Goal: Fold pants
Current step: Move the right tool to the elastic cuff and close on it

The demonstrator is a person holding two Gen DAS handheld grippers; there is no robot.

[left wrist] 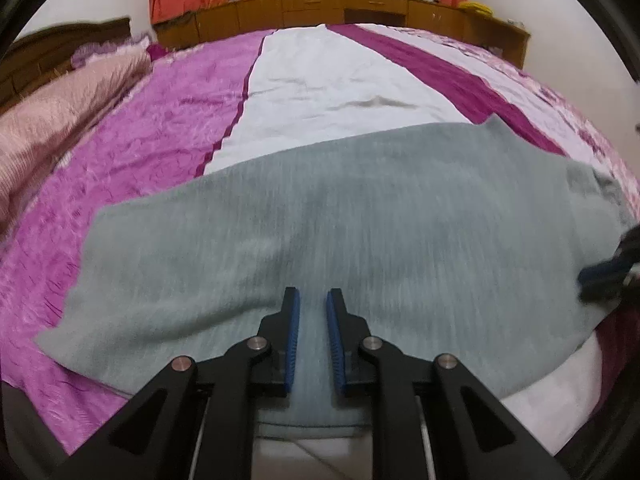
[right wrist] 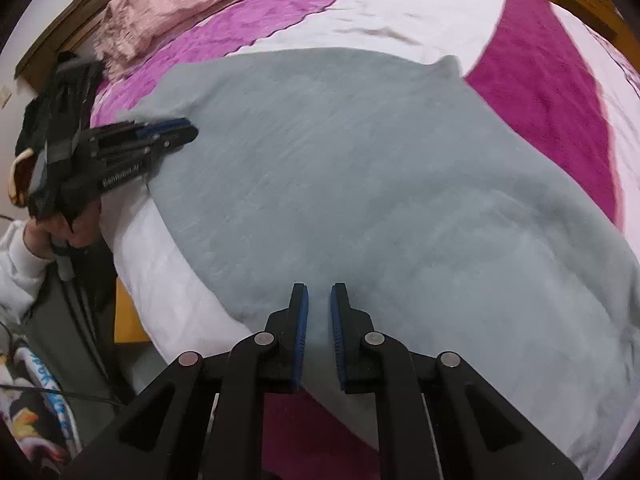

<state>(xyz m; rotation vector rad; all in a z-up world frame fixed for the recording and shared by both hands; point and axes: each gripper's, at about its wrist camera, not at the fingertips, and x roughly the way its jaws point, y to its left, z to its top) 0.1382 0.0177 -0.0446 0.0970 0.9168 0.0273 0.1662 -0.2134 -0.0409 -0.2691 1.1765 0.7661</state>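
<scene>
Grey-green pants point(left wrist: 360, 216) lie spread flat across the near side of a bed; they also fill the right wrist view point(right wrist: 380, 184). My left gripper point(left wrist: 313, 300) hovers over the pants' near edge, its blue-padded jaws a small gap apart with nothing between them. It also shows at the left of the right wrist view point(right wrist: 180, 132). My right gripper point(right wrist: 320, 292) sits over the near edge of the pants, jaws a small gap apart and empty. It also shows at the right edge of the left wrist view point(left wrist: 608, 272), blurred.
The bed has a pink, white and magenta cover point(left wrist: 152, 128). A pink quilt point(left wrist: 52, 112) lies at the head. Wooden cabinets point(left wrist: 340, 8) and a curtained window stand beyond. The bed's near edge point(right wrist: 160, 280) drops to a cluttered floor point(right wrist: 36, 392).
</scene>
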